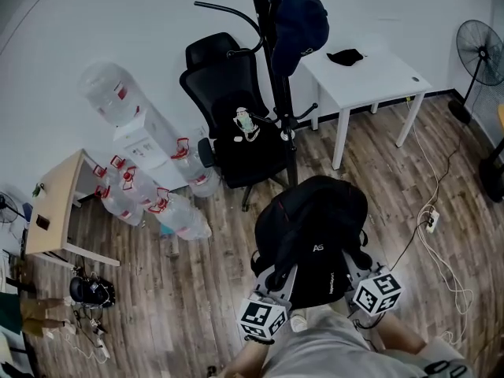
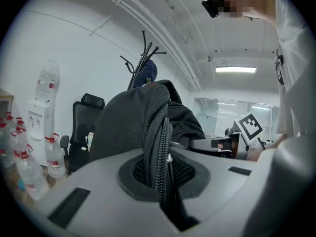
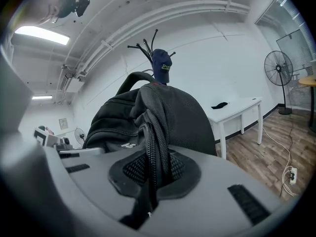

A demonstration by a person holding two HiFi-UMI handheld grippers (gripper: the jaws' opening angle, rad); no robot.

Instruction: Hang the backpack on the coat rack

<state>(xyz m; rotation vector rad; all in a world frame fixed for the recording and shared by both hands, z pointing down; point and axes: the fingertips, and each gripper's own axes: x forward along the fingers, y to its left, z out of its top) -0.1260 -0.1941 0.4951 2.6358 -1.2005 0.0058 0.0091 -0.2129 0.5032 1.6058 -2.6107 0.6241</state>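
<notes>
The left gripper [image 2: 163, 181] was clamped narrowly on a zippered edge of the black backpack [image 1: 311, 227], with the fabric and zipper teeth pinched between its jaws. The right gripper [image 3: 150, 177] was closed the same way on the opposite side of the bag, a fold of padded fabric and zipper filling the slim gap between its jaws. Both grippers pointed roughly level, away from the person. Together they held the backpack up off the wooden floor [image 1: 197, 305], just in front of the person's body, with its bulk rising ahead of both cameras. The bag was not on the coat rack [image 1: 276, 77], which stood beyond it and clear of it against the white wall. A dark blue cap [image 1: 299, 14] hung from one of the rack's upper hooks. A black office chair [image 1: 236, 124] stood just beside the rack's pole, with a small pale object on its seat. To the right of the rack was a white table [image 1: 370, 77] with a small black item [image 1: 345, 55] lying on it, and a standing fan [image 1: 482, 50] was farther right. A white power strip [image 1: 431, 220] and cables lay on the floor near the table. To the left, a water dispenser [image 1: 138, 136] and a cluster of large water bottles [image 1: 157, 203] stood by a small wooden table [image 1: 55, 203].
</notes>
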